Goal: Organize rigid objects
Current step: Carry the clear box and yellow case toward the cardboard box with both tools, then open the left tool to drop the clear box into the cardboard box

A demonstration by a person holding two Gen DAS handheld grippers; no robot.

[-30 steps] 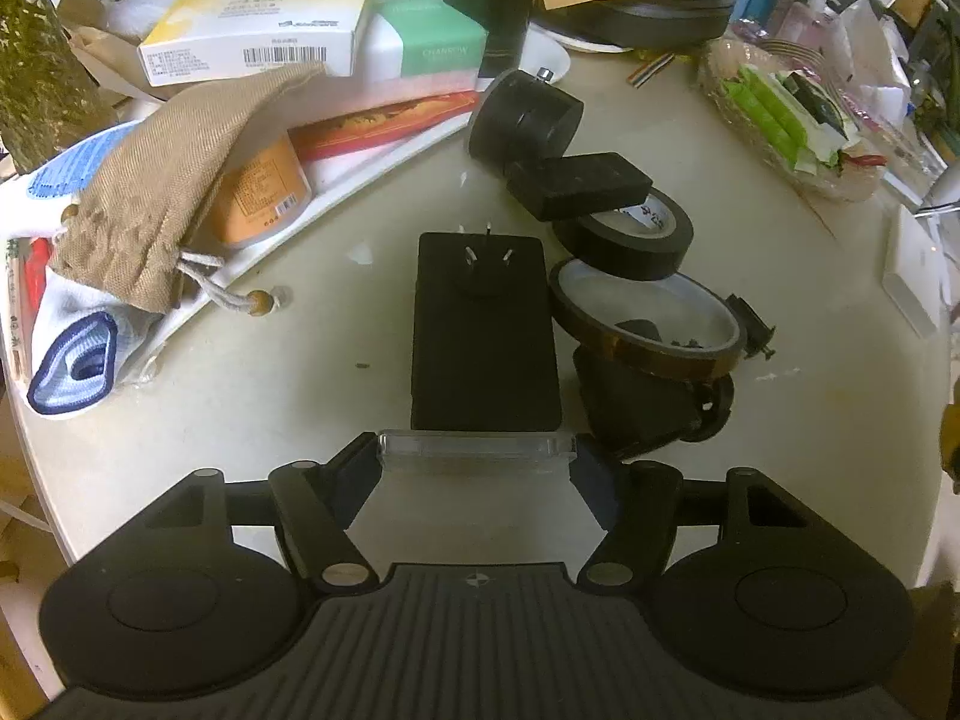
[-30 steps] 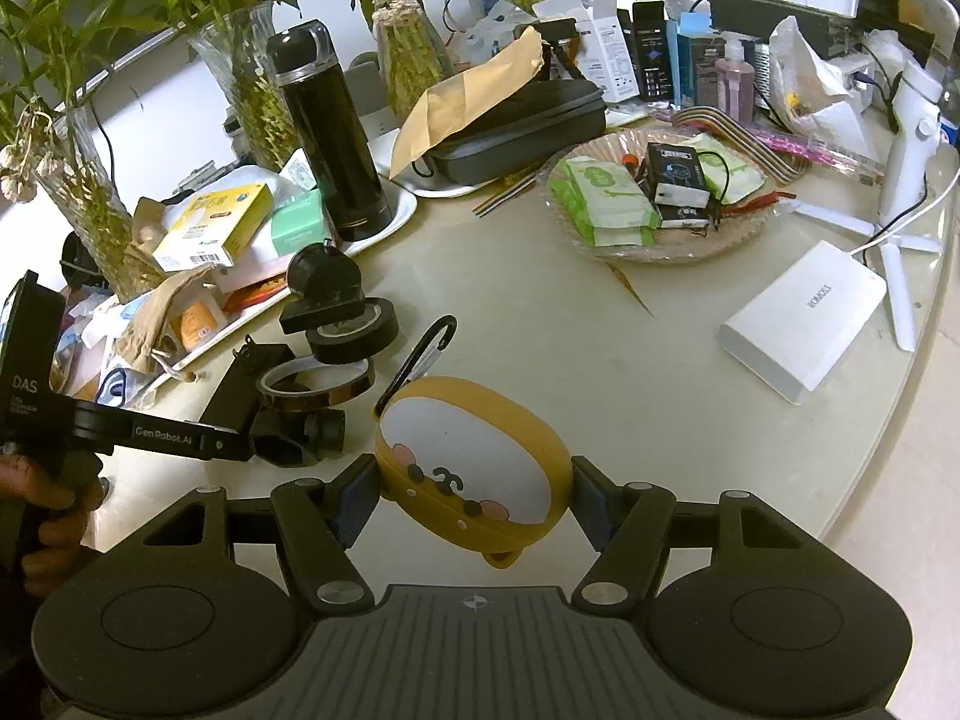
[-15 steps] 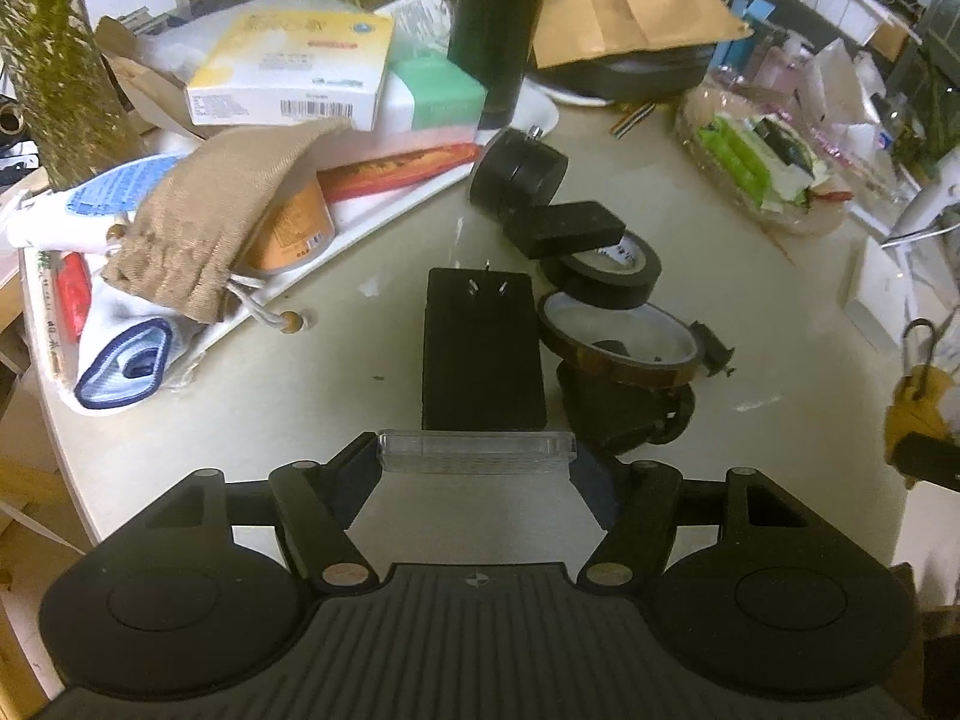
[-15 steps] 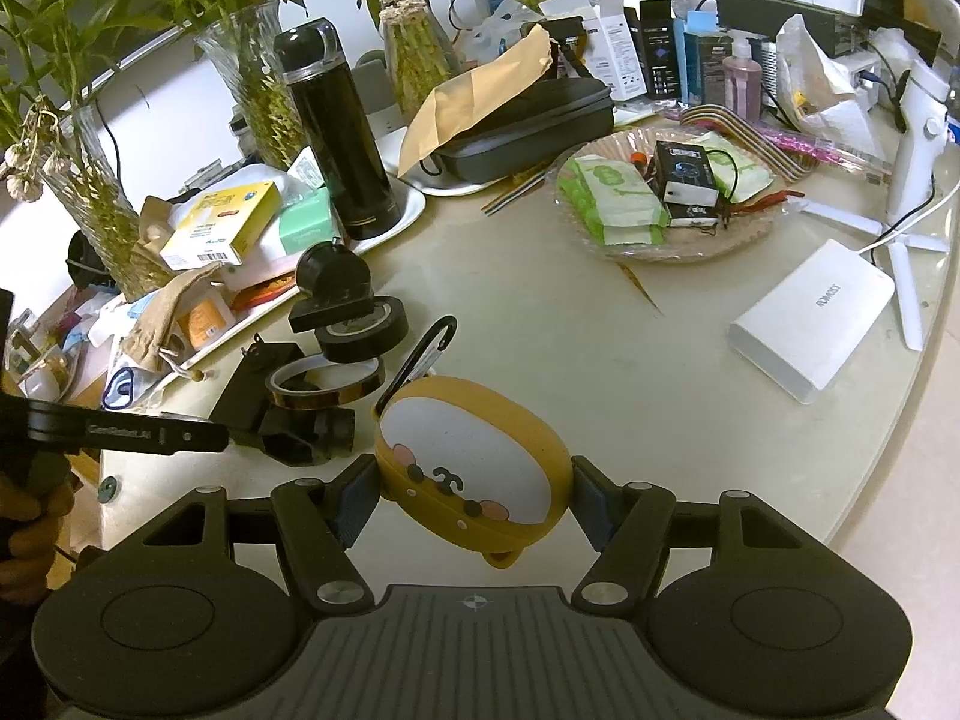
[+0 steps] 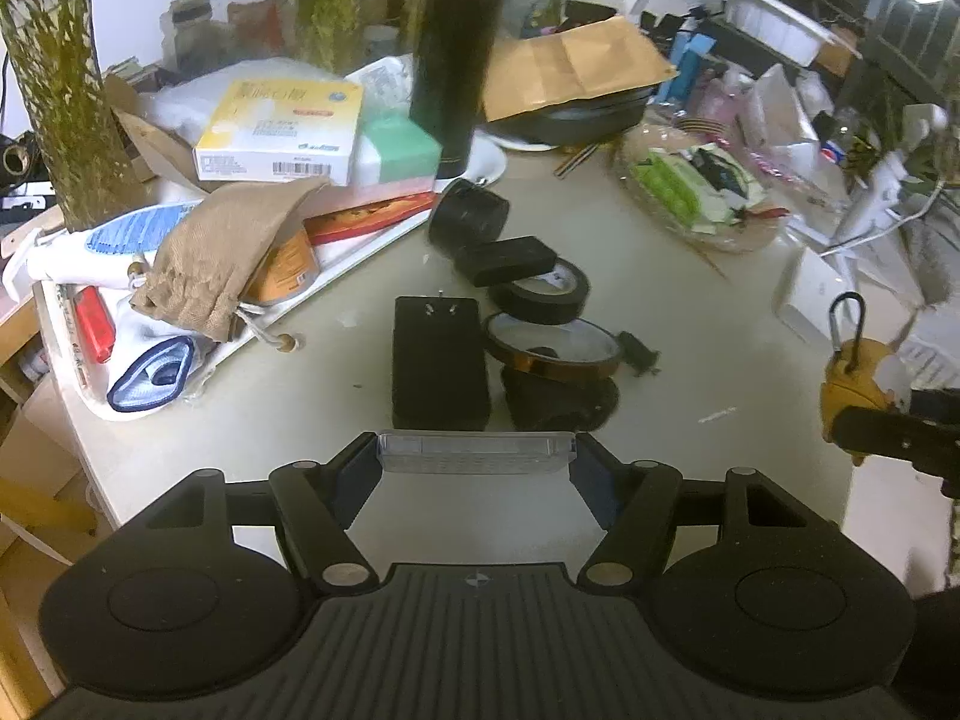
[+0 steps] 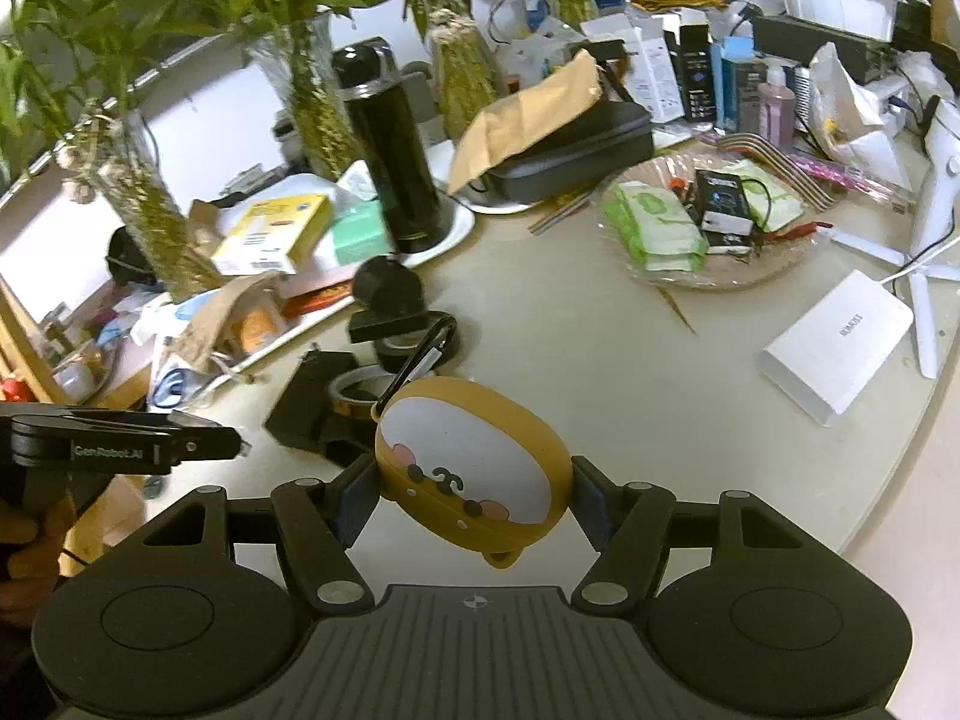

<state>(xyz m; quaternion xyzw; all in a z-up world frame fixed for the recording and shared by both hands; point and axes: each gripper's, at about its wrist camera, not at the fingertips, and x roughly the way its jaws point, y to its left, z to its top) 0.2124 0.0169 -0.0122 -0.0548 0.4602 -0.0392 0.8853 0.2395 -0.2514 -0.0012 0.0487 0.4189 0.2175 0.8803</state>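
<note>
Clear plastic box [image 5: 477, 451] clamped in the left tool [image 5: 477, 462] and yellow case [image 6: 472, 471] clamped in the right tool [image 6: 472, 492] both hang above the surface [image 6: 600, 372], a carrying step, so next each needs a free spot beside the black tape rolls [image 5: 538, 290].

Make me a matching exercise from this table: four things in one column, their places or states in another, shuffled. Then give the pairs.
1. clear box
2. yellow case
3. flask
4. white box

A. upright on a white plate
B. flat on the table, near its edge
C. in the right gripper
D. in the left gripper

Pairs: 1-D, 2-C, 3-A, 4-B
</note>
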